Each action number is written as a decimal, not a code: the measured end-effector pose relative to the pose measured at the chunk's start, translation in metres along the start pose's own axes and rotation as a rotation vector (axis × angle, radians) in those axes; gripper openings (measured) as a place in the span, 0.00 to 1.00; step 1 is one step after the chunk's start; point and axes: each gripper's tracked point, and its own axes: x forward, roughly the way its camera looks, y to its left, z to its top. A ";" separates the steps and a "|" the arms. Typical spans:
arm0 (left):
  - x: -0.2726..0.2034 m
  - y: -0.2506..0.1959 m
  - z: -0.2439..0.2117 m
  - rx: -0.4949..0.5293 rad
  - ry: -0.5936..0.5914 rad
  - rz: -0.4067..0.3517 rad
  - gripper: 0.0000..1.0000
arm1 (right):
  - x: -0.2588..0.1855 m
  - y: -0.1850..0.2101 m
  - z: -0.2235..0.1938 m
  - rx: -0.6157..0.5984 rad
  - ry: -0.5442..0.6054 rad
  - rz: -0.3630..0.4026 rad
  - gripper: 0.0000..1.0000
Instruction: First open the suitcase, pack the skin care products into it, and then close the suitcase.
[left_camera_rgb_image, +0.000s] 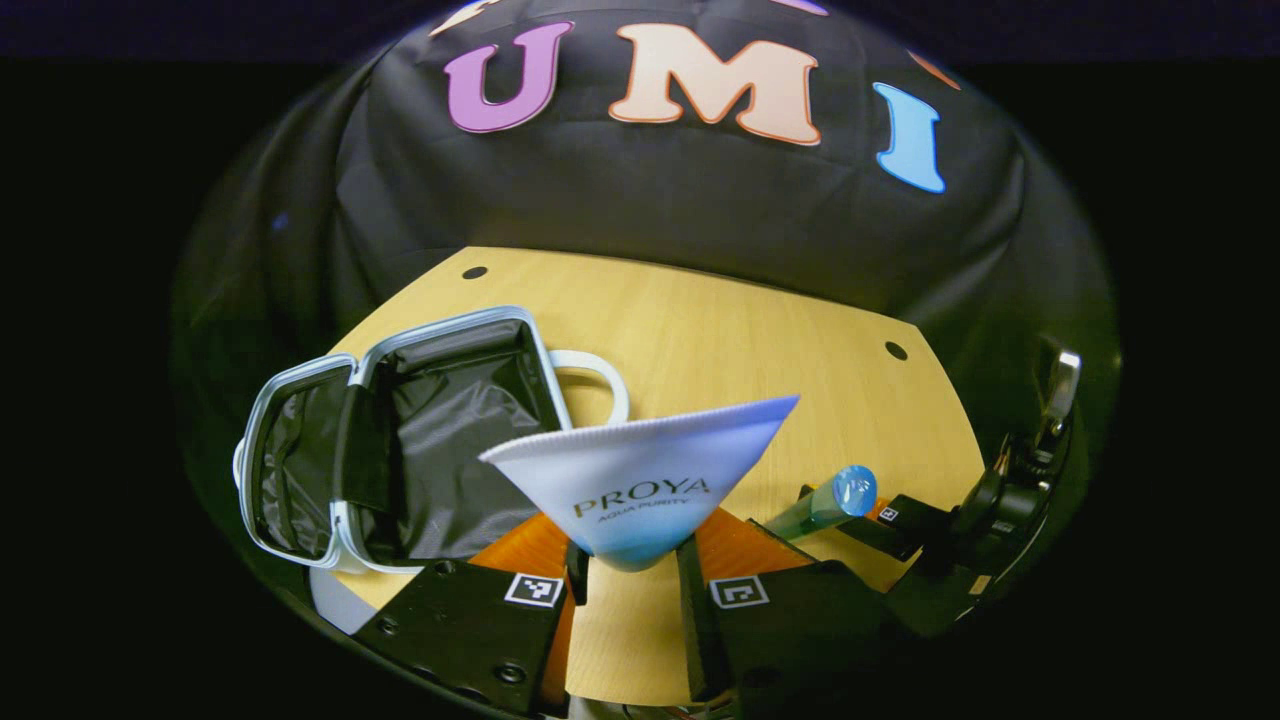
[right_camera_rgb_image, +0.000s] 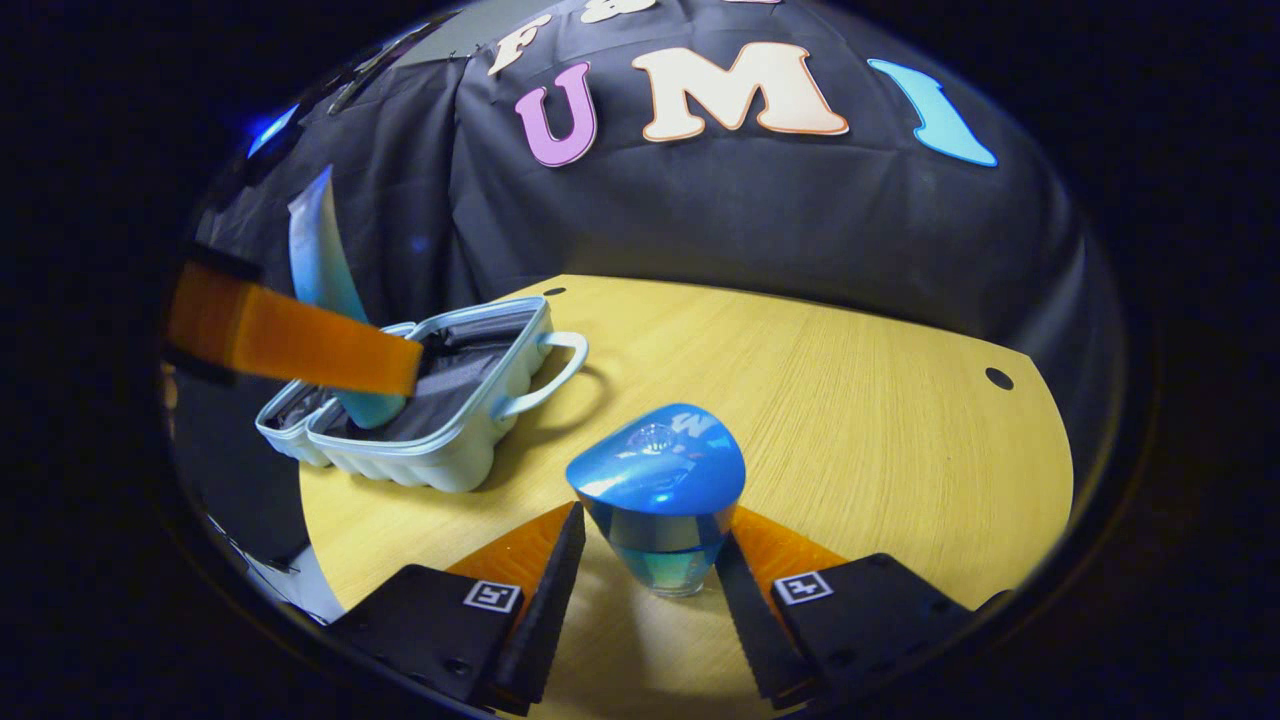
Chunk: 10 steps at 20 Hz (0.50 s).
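In the left gripper view, the left tool (left_camera_rgb_image: 630, 570) was clamped on a tube (left_camera_rgb_image: 640, 480), both fingers pressing its lower end, the wide crimped end fanning upward. Beyond it the case (left_camera_rgb_image: 400, 440) lay open on the wooden surface (left_camera_rgb_image: 740, 340), dark lining exposed, its handle (left_camera_rgb_image: 595, 375) toward the middle of the surface. Off to the right in this view, the right tool (left_camera_rgb_image: 880, 520) held a bottle (left_camera_rgb_image: 830, 503) low over the surface.

The right gripper view gave the bottle (right_camera_rgb_image: 660, 500) from close up: blue cap on top, clear body beneath, both fingers of the right tool (right_camera_rgb_image: 650, 580) pressing its sides. I could not tell whether its base touched the surface (right_camera_rgb_image: 850, 400). From this side the case (right_camera_rgb_image: 430, 400) showed its ribbed pale outer wall and handle (right_camera_rgb_image: 550, 370), which the other view did not. The left tool (right_camera_rgb_image: 395, 385) reached in from the left over the open case, and the tube (right_camera_rgb_image: 325, 290) stood up from it, its lower end just above or inside the case.
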 end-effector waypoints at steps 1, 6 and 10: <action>-0.002 0.006 0.006 -0.019 -0.009 0.010 0.39 | 0.002 -0.005 -0.001 0.005 0.004 -0.018 0.74; -0.008 0.057 0.008 -0.072 0.034 0.083 0.39 | 0.006 -0.002 0.003 0.009 0.000 -0.003 0.48; -0.003 0.088 0.001 -0.118 0.089 0.104 0.39 | 0.006 -0.002 0.003 0.002 0.005 -0.017 0.44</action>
